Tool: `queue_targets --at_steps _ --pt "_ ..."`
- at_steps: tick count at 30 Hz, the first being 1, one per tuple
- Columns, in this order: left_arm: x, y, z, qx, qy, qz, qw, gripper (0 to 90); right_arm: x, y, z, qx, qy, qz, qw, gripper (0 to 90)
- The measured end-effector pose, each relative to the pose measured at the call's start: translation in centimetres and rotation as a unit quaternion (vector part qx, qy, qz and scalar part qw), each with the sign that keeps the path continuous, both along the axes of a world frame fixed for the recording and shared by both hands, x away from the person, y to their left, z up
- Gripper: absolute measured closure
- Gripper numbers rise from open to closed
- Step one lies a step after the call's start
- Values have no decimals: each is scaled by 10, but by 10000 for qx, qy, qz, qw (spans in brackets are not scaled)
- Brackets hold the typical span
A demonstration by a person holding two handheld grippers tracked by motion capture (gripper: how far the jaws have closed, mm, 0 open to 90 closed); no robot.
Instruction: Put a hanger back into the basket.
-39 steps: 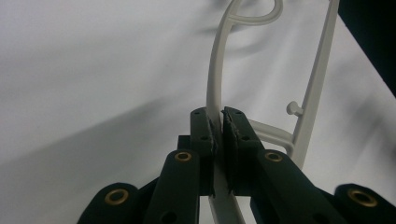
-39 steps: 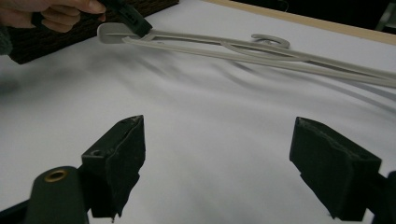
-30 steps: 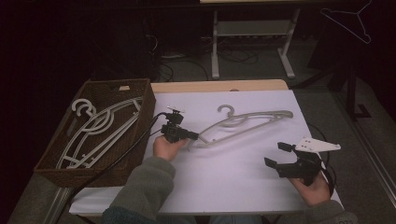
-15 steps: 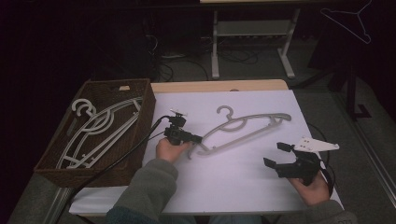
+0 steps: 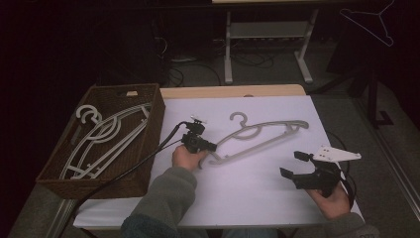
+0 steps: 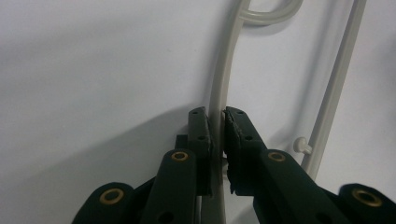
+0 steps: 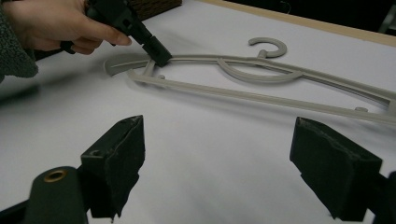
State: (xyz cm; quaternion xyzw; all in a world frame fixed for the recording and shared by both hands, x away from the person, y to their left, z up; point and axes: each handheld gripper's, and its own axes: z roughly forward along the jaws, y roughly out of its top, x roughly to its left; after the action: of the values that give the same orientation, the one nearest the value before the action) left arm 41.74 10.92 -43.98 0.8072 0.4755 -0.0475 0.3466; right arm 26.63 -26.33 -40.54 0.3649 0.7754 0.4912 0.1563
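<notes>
Pinching the grey hanger (image 6: 223, 84), left gripper (image 6: 215, 122) just clamped; right gripper (image 7: 219, 168) wide open, no legible writing.

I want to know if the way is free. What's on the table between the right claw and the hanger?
Nothing: in the right gripper view, bare white table lies between the open right claw and the hanger.

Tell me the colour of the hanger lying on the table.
Pale grey-beige plastic hanger; the right gripper view shows it best, against the white table.
</notes>
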Motion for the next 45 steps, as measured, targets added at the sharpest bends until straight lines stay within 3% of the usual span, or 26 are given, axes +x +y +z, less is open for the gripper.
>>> queue_targets --at_steps 1,3,10,18,23,25,26,28,32,33,39,40,43,45 --pt "0 1 0 -79 114 -58 9999 818 0 0 0 0 5 -3 10000 171" --pt "0 1 0 -104 156 -66 9998 824 0 0 0 2 -5 -5 10000 171" --pt "-2 4 18 -66 5 -86 9999 826 0 -1 0 -2 -14 -8 10000 171" --pt "-6 19 46 -222 -179 -27 9996 826 -1 -2 0 8 -9 -42 10000 171" --pt "-8 20 56 -118 -146 -106 9998 826 0 -2 0 9 -2 -43 10000 169" --pt "-8 19 55 -102 -125 -96 9998 827 1 -1 0 -7 0 -36 10000 169" --pt "-10 16 47 147 -123 -215 9996 828 1 -1 0 -5 6 -40 10000 169" --pt "-12 13 35 323 -79 -267 9991 827 0 -1 0 4 -20 -45 10000 169" --pt "-14 9 18 481 28 -368 9982 825 0 -2 0 11 8 -52 10000 165" --pt "-15 7 15 428 54 -326 9985 825 0 -2 0 13 11 -53 10000 165" --pt "-15 6 10 491 54 -341 9982 814 0 -2 0 22 -3 -55 10000 165" --pt "-16 4 9 599 31 -353 9976 804 0 -2 0 18 -7 -43 10000 165" --pt "-17 3 8 605 -23 -374 9975 743 1 -1 1 8 -18 -33 10000 165" --pt "-17 3 8 686 -109 -405 9968 777 1 -1 1 10 -6 -38 10000 165"
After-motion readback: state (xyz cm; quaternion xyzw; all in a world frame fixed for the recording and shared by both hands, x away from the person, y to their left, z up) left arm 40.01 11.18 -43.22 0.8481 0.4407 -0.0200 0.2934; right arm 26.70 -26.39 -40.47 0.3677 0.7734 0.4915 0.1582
